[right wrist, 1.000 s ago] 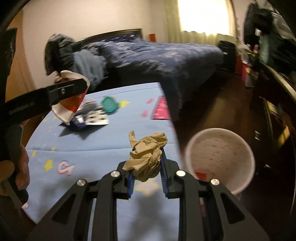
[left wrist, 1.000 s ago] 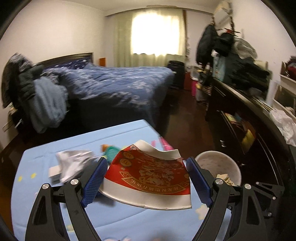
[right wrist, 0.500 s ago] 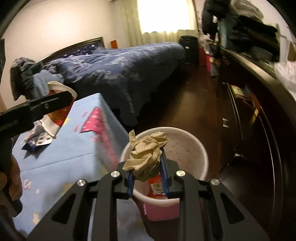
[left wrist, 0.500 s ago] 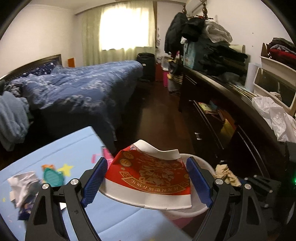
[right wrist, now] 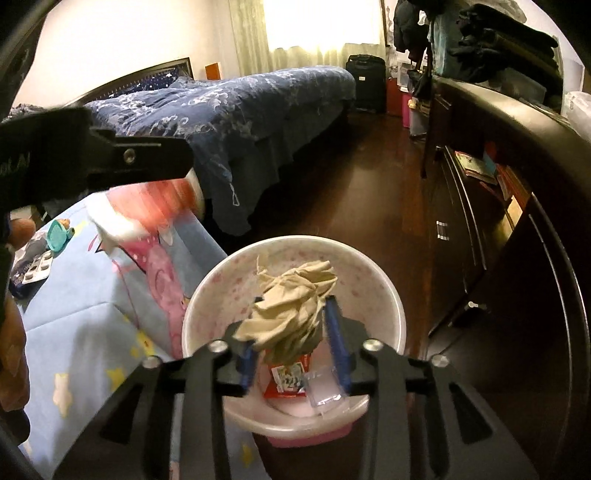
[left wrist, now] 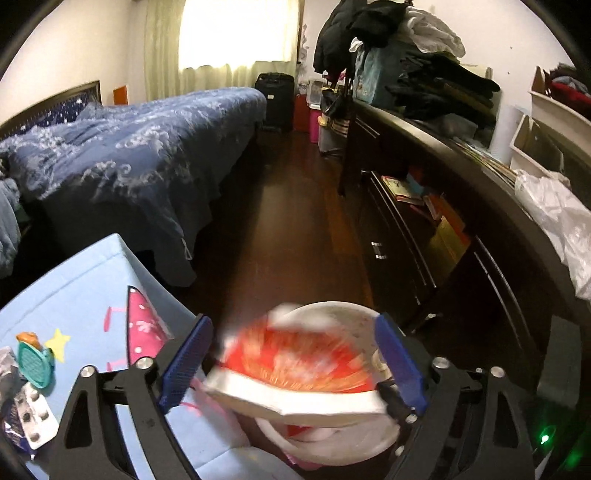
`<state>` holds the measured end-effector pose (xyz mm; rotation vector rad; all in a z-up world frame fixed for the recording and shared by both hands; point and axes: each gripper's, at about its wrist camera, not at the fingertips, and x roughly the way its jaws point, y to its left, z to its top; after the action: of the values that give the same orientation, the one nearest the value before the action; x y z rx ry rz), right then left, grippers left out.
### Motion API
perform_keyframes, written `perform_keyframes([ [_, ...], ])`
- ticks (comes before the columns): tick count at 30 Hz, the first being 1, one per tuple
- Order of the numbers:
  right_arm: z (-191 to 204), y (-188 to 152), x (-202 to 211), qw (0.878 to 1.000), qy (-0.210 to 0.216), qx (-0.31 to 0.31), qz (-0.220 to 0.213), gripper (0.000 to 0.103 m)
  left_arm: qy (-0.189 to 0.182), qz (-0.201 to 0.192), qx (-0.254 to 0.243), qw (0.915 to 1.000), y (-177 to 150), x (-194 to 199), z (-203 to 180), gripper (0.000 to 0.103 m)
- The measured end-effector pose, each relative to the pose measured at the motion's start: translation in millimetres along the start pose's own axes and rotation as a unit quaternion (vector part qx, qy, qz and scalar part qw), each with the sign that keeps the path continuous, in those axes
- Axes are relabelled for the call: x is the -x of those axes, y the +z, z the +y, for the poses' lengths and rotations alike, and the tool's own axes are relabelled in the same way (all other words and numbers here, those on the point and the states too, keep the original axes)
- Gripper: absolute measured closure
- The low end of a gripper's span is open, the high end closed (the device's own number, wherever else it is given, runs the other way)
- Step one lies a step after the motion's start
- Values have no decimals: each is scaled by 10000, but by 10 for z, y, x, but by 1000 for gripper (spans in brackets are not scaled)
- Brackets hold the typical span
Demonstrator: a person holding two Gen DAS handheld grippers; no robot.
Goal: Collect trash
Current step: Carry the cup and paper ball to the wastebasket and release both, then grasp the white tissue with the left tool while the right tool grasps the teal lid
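A bedroom with a dark wood floor (left wrist: 295,229) runs back to a bright curtained window (left wrist: 236,33). A bed (left wrist: 140,147) under a deep blue patterned quilt fills the left side, and a long dark dresser (left wrist: 461,206), piled with folded clothes and a white plastic bag, lines the right wall. In the foreground a table under a light blue cloth (left wrist: 85,295) printed with stars and a pink patch carries a teal plastic piece (left wrist: 35,363) and a blister pack of pills (left wrist: 35,424).

Just past the table's corner stands a white waste bin (right wrist: 384,295) with a faint pink speckle inside; a red printed packet (right wrist: 290,380) and a clear wrapper lie at its bottom.

The left gripper (left wrist: 295,363) hangs over the bin's near rim. Its jaws have just been opening and stand spread wide, with the red paper bowl (left wrist: 295,369) between them: red and gold outside, white at the rim, smeared by motion blur, so I cannot tell whether the pads touch it.

The right gripper (right wrist: 293,341) is over the bin's mouth. Its jaws have just been opening and stand apart, and the crumpled tan tissue (right wrist: 291,314) sits loosely between them, above the bin's inside.
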<state>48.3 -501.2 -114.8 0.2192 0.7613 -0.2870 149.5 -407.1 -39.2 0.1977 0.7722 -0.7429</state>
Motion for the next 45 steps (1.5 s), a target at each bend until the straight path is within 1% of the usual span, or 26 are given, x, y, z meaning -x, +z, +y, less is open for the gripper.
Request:
perform_keyframes([
  [2,-26,12,-5,10000,23,-14,-66,48,-33,-19,88,10000,14,-6,17,5],
  [5,-56,31,-2,9999,39,-58,-140,40,-25,-52,159,9999,50,-2,23,4],
  [9,-76,56,20,9998,40,-100,-178,36,-71,-111,311,9994,49,64,103,4],
  [12,-47,59,90,9997,77,-113,-188,36,21,-159,416,9990,11,151,201,4],
  [15,29,64,192,9995,190,-94,-227,33,356,-224,470,9980,-63,285,348,4],
  [17,139,78,300,9991,317,-2,-283,31,670,-260,450,9964,-119,388,461,4],
  [20,334,102,446,9979,513,181,-363,28,1259,-329,402,9907,-260,592,697,4],
  [21,465,115,528,9967,624,322,-414,27,1484,-368,390,9875,-338,694,825,4],
  [22,545,125,574,9958,690,408,-447,26,1617,-376,406,9853,-376,742,900,4],
  [23,642,132,626,9947,758,510,-481,24,1835,-383,461,9812,-443,833,1040,4],
  [26,999,154,797,9891,1055,865,-560,23,2159,-380,676,9733,-546,1011,1377,4],
  [28,1175,156,875,9854,1235,1020,-584,23,2474,-341,918,9639,-614,1106,1696,4],
  [30,1399,150,953,9804,1426,1221,-603,23,2692,-226,1168,9557,-676,1139,2024,4],
  [33,1691,134,1005,9744,1572,1489,-602,23,2735,57,1535,9495,-765,1068,2518,4],
  [36,1976,101,999,9687,1675,1752,-537,22,2581,204,1828,9484,-831,990,2839,4],
  [38,2134,87,975,9654,1706,1909,-490,22,2531,207,1928,9478,-844,949,2972,4],
  [41,2297,52,954,9617,1747,2063,-456,22,2529,116,1905,9485,-836,912,3083,4],
  [42,2349,50,942,9607,1762,2100,-445,22,2564,91,1891,9479,-834,906,3105,6],
  [43,2377,54,932,9601,1780,2112,-440,22,2560,97,1879,9482,-841,902,3127,12],
  [45,2430,76,901,9596,1825,2100,-410,22,2505,180,1873,9496,-820,850,3170,21],
])
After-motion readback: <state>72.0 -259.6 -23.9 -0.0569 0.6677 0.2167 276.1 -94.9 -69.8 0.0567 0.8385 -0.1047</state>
